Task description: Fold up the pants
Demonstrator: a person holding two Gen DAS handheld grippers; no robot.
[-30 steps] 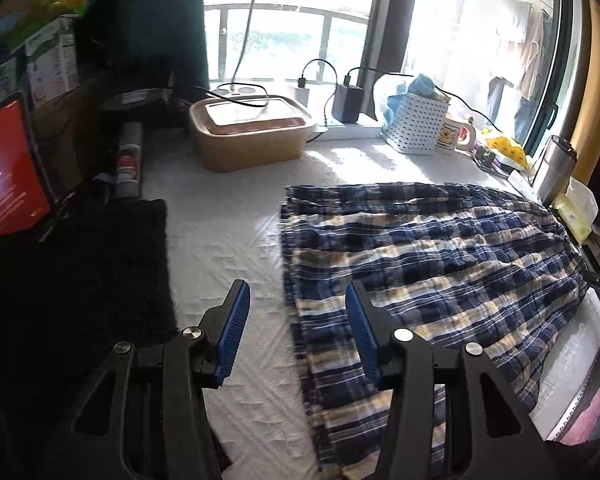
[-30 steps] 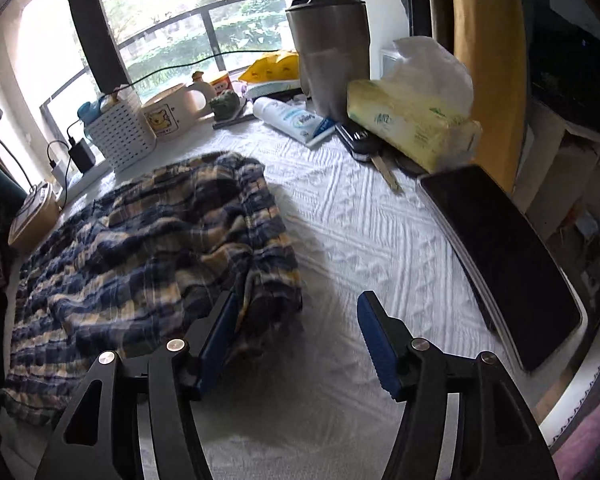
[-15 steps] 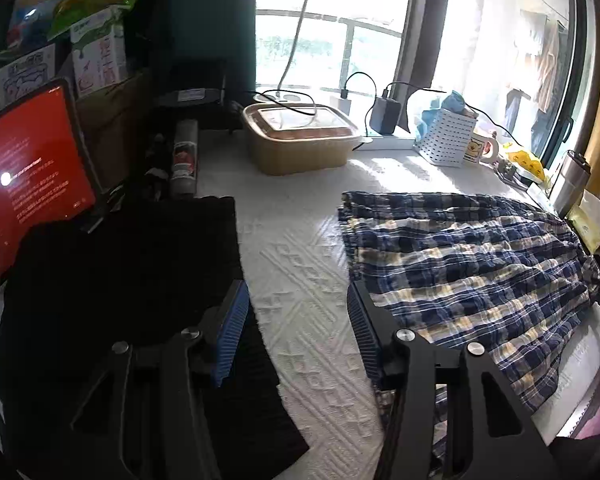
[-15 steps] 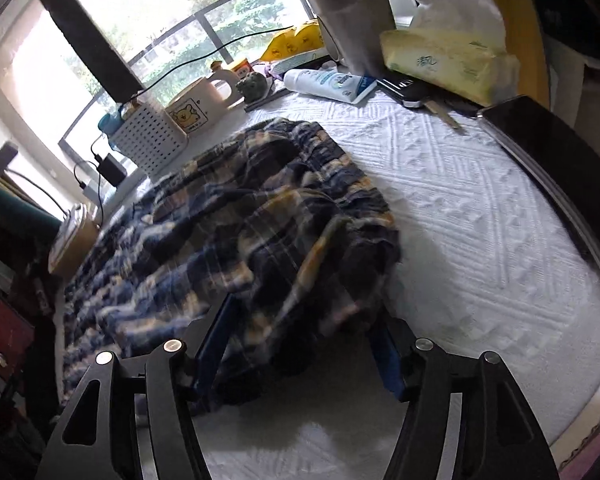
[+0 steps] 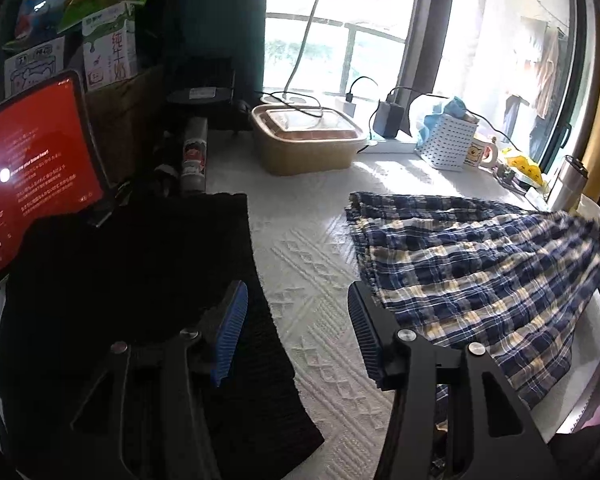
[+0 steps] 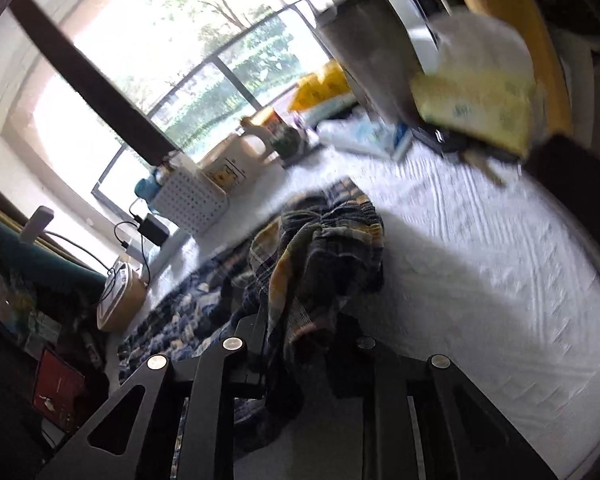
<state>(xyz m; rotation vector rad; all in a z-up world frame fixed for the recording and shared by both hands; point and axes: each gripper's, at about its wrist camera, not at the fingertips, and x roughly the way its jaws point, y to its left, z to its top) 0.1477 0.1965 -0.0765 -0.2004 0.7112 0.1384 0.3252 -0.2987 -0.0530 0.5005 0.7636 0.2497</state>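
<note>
Right tongs (image 6: 300,344) clenched on a bunched end of the plaid pants (image 5: 480,264), lifted off the white tabletop (image 5: 312,272). Left tongs (image 5: 296,336) released, above tabletop between pants and black cloth (image 5: 140,280).

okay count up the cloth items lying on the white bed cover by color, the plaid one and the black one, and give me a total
Blue plaid pants, one end pinched by the right gripper: 1
Black garment, beside the open left gripper: 1
Total: 2
</note>
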